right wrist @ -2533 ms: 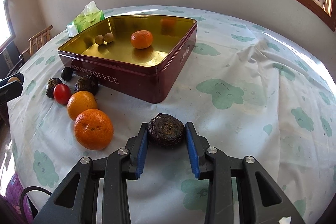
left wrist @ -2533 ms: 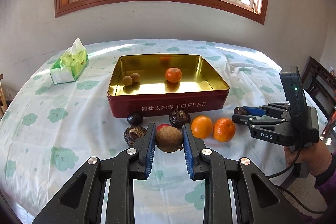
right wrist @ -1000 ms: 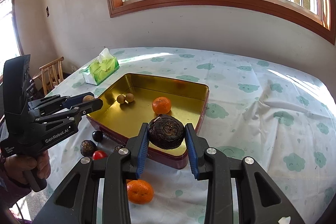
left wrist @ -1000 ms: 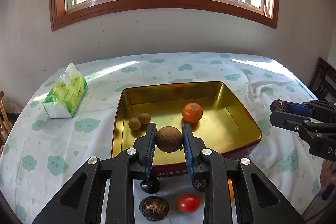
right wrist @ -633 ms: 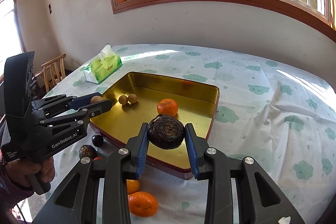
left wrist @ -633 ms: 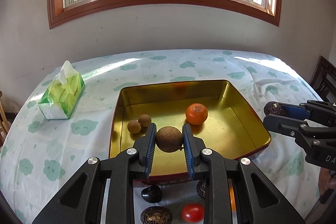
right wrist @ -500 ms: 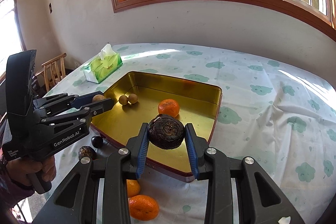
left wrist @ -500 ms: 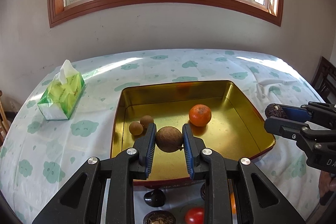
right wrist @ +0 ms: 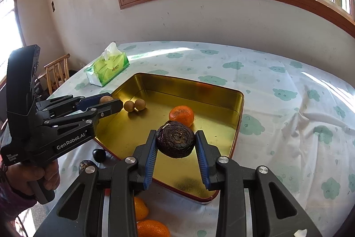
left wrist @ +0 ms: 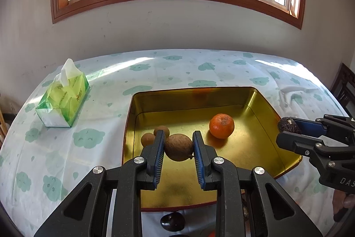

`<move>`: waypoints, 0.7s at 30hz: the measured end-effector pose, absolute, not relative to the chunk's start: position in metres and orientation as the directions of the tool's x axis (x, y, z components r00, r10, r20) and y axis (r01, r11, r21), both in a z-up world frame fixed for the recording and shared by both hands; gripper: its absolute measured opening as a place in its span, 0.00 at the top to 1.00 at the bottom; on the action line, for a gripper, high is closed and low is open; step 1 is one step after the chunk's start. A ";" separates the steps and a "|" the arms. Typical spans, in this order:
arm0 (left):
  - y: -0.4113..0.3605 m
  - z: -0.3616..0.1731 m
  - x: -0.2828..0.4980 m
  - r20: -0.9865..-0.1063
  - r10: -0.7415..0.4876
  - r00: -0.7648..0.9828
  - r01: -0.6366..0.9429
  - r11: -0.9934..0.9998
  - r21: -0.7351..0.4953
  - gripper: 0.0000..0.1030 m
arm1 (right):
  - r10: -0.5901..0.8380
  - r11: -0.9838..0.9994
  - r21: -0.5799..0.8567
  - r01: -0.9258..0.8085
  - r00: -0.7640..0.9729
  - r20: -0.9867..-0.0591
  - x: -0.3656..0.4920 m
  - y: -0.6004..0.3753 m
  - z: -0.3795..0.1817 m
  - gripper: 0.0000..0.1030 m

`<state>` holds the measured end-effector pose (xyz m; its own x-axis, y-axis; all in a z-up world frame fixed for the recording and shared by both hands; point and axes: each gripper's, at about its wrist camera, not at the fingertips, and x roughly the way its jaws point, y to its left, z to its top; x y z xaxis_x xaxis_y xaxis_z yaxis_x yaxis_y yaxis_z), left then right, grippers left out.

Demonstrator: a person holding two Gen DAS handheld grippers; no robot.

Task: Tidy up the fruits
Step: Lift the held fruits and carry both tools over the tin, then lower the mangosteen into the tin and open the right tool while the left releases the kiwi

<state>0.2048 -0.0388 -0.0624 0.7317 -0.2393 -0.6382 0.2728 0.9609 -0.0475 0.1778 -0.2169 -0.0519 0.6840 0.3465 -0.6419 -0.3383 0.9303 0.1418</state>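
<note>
In the left wrist view, a brown fruit (left wrist: 178,147) is gripped between the left gripper's (left wrist: 178,148) fingers at lower centre, above the tin (left wrist: 261,101), where an orange (left wrist: 221,126) lies right of centre. In the right wrist view, a dark wrinkled fruit (right wrist: 175,142) is clamped by the right gripper (right wrist: 176,144) at centre, over the tin's near part, with the tissue pack (right wrist: 108,67) seen on the tabletop (right wrist: 288,81) at upper left.

The left gripper (left wrist: 178,146) clamps a brown round fruit (left wrist: 178,147) over the gold tin (left wrist: 264,101) — an orange (left wrist: 221,126) sits at two o'clock, two small brown fruits (left wrist: 155,136) at ten. The right gripper (left wrist: 288,129) at three o'clock pinches a dark wrinkled fruit (left wrist: 287,124).
</note>
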 end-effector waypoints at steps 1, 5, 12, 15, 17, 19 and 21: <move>-0.038 -0.063 0.206 -0.639 -0.239 0.731 0.272 0.961 -0.049 0.75 | 0.347 0.930 0.144 -0.338 0.683 -0.643 0.179 -0.217 -0.052 0.70; -0.037 -0.065 0.211 -0.643 -0.236 0.728 0.270 0.962 -0.048 0.75 | 0.347 0.930 0.145 -0.338 0.678 -0.648 0.185 -0.216 -0.055 0.70; -0.037 -0.069 0.221 -0.655 -0.239 0.717 0.273 0.961 -0.053 0.75 | 0.343 0.930 0.138 -0.342 0.668 -0.660 0.196 -0.210 -0.061 0.70; -0.037 -0.070 0.225 -0.657 -0.239 0.715 0.272 0.961 -0.053 0.75 | 0.339 0.931 0.139 -0.336 0.666 -0.664 0.202 -0.209 -0.063 0.70; -0.038 -0.071 0.227 -0.659 -0.239 0.713 0.273 0.960 -0.053 0.75 | 0.334 0.934 0.140 -0.329 0.664 -0.669 0.206 -0.210 -0.065 0.70; -0.038 -0.072 0.228 -0.661 -0.238 0.712 0.274 0.960 -0.051 0.75 | 0.328 0.937 0.143 -0.320 0.660 -0.676 0.211 -0.211 -0.067 0.70; -0.038 -0.073 0.230 -0.662 -0.238 0.711 0.276 0.960 -0.048 0.75 | 0.326 0.938 0.147 -0.313 0.657 -0.680 0.214 -0.212 -0.070 0.70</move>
